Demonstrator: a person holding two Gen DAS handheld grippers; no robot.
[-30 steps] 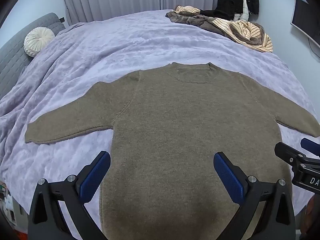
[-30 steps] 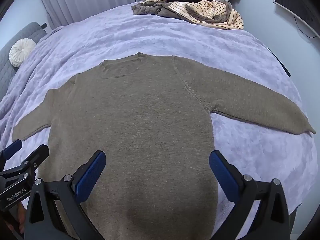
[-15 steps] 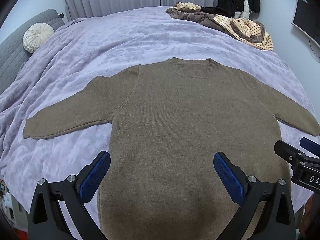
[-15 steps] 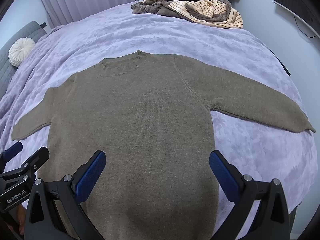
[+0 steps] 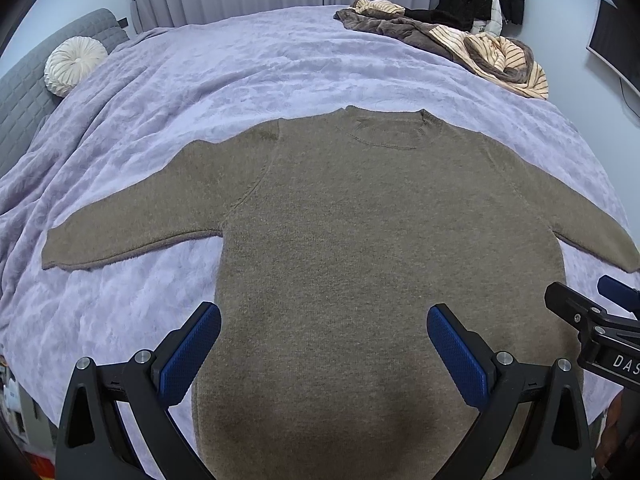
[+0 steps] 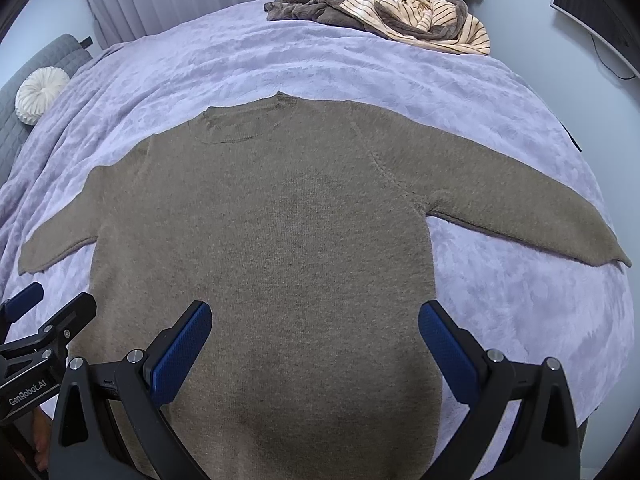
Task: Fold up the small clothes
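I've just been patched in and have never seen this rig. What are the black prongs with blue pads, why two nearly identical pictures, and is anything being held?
There is no robot arm: a person carries a two-finger gripper in each hand, and each gripper has a wide-angle camera looking forward along its fingers. One picture is from the left gripper, the other from the right gripper; the blue pads are the finger faces. Each view also catches the other gripper at its edge. Both grippers are open and hold nothing. Under them a brown sweater lies flat on a purple blanket covering a bed, sleeves spread, collar at the far end. A pile of other clothes sits at the far side, and a round white cushion lies far left.
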